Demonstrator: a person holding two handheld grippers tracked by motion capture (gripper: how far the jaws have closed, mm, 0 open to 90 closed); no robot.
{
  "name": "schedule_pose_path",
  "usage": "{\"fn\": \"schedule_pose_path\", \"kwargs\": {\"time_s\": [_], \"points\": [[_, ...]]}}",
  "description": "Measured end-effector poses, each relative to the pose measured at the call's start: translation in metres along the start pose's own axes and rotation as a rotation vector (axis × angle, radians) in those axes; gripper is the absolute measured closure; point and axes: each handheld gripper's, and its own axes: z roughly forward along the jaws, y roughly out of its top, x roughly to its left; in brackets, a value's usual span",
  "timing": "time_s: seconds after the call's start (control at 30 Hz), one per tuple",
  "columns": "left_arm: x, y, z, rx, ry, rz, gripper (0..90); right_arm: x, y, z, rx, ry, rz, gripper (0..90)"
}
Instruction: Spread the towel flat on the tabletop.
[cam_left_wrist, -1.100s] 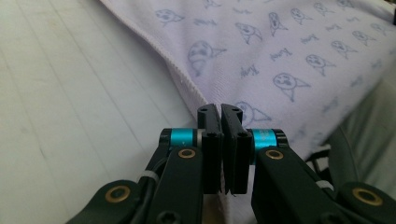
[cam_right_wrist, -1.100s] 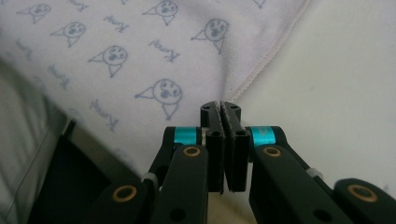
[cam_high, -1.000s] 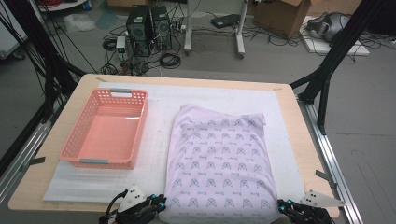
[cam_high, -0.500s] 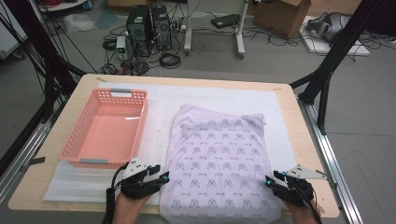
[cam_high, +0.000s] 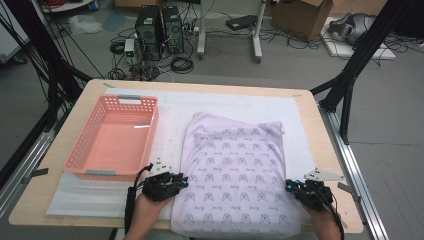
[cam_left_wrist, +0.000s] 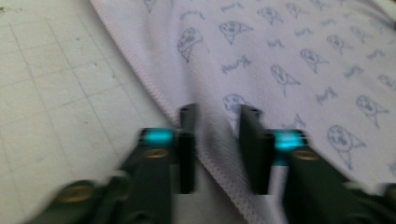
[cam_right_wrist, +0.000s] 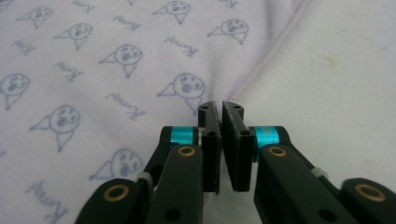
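A pale lilac shirt (cam_high: 235, 170) printed with small blue figures lies flat on the white mat. My left gripper (cam_high: 182, 181) sits at the shirt's left hem. In the left gripper view the hem (cam_left_wrist: 205, 154) runs between the jaws of the left gripper (cam_left_wrist: 218, 112), which have just been closing, and a gap shows either side of the cloth. My right gripper (cam_high: 290, 186) is at the shirt's right edge. In the right gripper view the jaws of the right gripper (cam_right_wrist: 220, 106) have just closed and pinch the hem (cam_right_wrist: 261, 70).
A pink plastic basket (cam_high: 112, 137) stands empty on the left of the table. The white foam mat (cam_high: 235, 102) covers most of the wooden tabletop (cam_high: 320, 130). Black frame legs, computers and cables stand on the floor beyond the far edge.
Both hands have come forward from the table's near edge to the shirt's two side hems. Each gripper's jaws spread midway and have since drawn in.
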Motion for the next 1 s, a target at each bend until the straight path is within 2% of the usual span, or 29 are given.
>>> {"fn": "schedule_pose_path", "kwargs": {"time_s": [0.03,0.1,0.2,0.4,0.47,0.53,0.6,0.7,0.77,0.83,0.9,0.93,0.97,1.0], "points": [[-0.002,0.0,-0.002,0.003,0.015,0.008,86.8,0.0,0.0,-0.002,0.004,0.002,-0.002,87.3],[-0.003,-0.002,-0.006,0.002,0.032,-0.005,87.6,0.0,-0.003,-0.008,0.004,0.018,0.004,87.6],[-0.002,-0.009,-0.015,0.001,0.016,-0.022,87.7,-0.001,-0.009,-0.02,-0.007,0.036,0.032,87.6],[-0.013,-0.024,-0.031,-0.013,-0.033,-0.005,85.8,0.006,-0.025,-0.043,0.021,0.074,0.021,87.5],[-0.013,-0.023,-0.032,-0.043,-0.028,0.004,73.7,0.009,-0.027,-0.047,0.025,0.075,0.01,85.4],[-0.009,-0.018,-0.029,-0.072,-0.024,0.0,62.2,0.009,-0.023,-0.048,0.014,0.047,0.017,71.7],[-0.004,-0.011,-0.024,-0.082,-0.016,-0.021,52.5,0.006,-0.017,-0.044,-0.012,0.027,0.037,64.8],[0.003,-0.001,-0.019,-0.097,-0.008,-0.027,50.4,0.003,-0.006,-0.032,-0.027,-0.013,0.043,61.6],[0.008,0.006,-0.012,-0.088,0.0,-0.037,50.4,0.0,-0.001,-0.022,-0.027,-0.032,0.044,61.4],[0.012,0.011,-0.002,-0.057,-0.001,-0.049,50.6,-0.003,0.005,-0.01,-0.001,-0.047,0.043,61.4],[0.011,0.014,0.008,-0.03,-0.014,-0.049,51.9,-0.003,0.007,0.002,0.046,-0.05,0.025,66.2],[0.01,0.014,0.013,-0.013,-0.035,-0.044,52.7,-0.003,0.007,0.003,0.035,-0.055,0.012,73.2],[0.008,0.013,0.015,-0.009,-0.037,-0.023,57.9,-0.004,0.007,0.002,0.036,-0.038,0.012,83.2],[0.006,0.014,0.016,0.001,-0.03,-0.005,65.5,-0.004,0.007,0.002,0.035,-0.025,0.012,85.3]]}}
